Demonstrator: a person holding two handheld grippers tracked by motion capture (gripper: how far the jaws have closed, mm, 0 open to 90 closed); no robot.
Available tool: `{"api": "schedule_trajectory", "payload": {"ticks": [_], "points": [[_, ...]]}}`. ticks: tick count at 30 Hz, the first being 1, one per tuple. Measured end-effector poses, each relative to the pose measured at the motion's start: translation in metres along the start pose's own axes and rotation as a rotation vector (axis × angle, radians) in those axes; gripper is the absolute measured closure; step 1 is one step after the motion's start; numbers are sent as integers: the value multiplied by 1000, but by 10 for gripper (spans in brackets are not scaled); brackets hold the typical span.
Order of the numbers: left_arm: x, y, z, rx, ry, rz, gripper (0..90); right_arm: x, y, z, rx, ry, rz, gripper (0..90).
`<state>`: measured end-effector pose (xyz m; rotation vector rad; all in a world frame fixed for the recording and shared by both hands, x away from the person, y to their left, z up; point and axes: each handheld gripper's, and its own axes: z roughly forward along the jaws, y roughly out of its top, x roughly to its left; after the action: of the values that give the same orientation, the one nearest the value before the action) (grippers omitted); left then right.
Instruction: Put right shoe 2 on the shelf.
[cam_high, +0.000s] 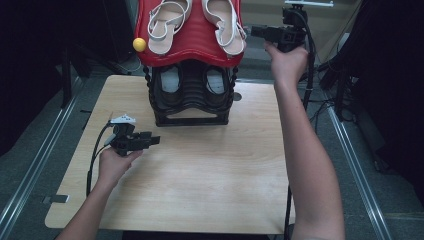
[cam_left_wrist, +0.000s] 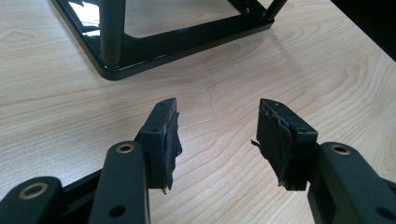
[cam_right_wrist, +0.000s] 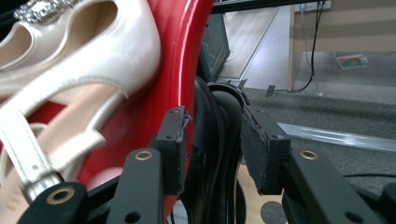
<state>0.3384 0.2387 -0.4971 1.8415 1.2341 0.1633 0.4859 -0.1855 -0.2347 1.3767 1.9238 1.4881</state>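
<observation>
A shoe rack stands at the table's far edge. Its red top shelf (cam_high: 192, 47) carries two cream sandals, one on the left (cam_high: 167, 22) and one on the right (cam_high: 224, 22). My right gripper (cam_high: 250, 31) is raised at the shelf's right edge, beside the right sandal. Its jaws (cam_right_wrist: 212, 114) stand open, with the red shelf edge (cam_right_wrist: 180, 60) by the left jaw and a black rack post (cam_right_wrist: 217, 116) in the gap. The sandal (cam_right_wrist: 93, 56) lies just to their left. My left gripper (cam_high: 156, 140) is low over the wooden table (cam_high: 200, 170), open (cam_left_wrist: 217, 105) and holding nothing.
The rack's black lower shelf (cam_high: 192, 107) holds a pair of dark shoes (cam_high: 170, 82). A yellow ball (cam_high: 139, 44) sits at the red shelf's left corner. The rack's black base frame (cam_left_wrist: 187, 39) lies ahead of the left jaws. Cables and a grey floor surround the table.
</observation>
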Motion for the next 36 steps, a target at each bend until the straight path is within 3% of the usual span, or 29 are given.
{"api": "schedule_trajectory", "payload": {"ticks": [8, 15, 27, 36], "points": [[1, 0, 0, -16, 1, -7, 492, -8, -20, -2, -1, 24, 12, 603], [1, -1, 1, -25, 49, 9, 496, -11, -38, -1, 6, 25, 6, 601], [3, -2, 3, -17, 59, 8, 490, -12, -66, 2, 29, 70, 11, 610], [4, -2, 4, -18, 55, 6, 486, -13, -82, -4, 37, 52, -8, 609]]}}
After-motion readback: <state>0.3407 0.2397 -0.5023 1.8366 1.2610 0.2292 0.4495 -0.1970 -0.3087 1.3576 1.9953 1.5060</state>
